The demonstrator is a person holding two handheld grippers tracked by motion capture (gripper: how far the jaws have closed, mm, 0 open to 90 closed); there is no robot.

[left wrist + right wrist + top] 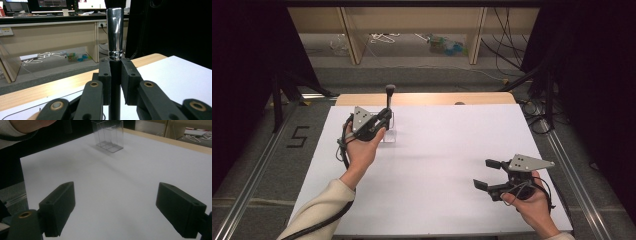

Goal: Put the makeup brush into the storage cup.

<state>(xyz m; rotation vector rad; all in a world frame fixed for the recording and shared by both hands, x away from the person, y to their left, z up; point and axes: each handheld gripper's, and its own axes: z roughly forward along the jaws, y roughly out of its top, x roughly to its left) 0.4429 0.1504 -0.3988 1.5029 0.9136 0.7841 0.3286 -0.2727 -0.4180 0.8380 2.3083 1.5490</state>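
Done: black-and-chrome rod is clamped upright in left gripper, over clear box near table's far-left corner.
Left: rod not yet lowered in.
Right gripper: held wide open, empty.

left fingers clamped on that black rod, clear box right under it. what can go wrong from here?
1. The left gripper pinches the upright black rod with chrome cap on a narrow stretch; it could pivot or slip.
2. The clear plastic box looks light; the rod could knock it over.
3. The right gripper sits open and apart, not steadying the box.
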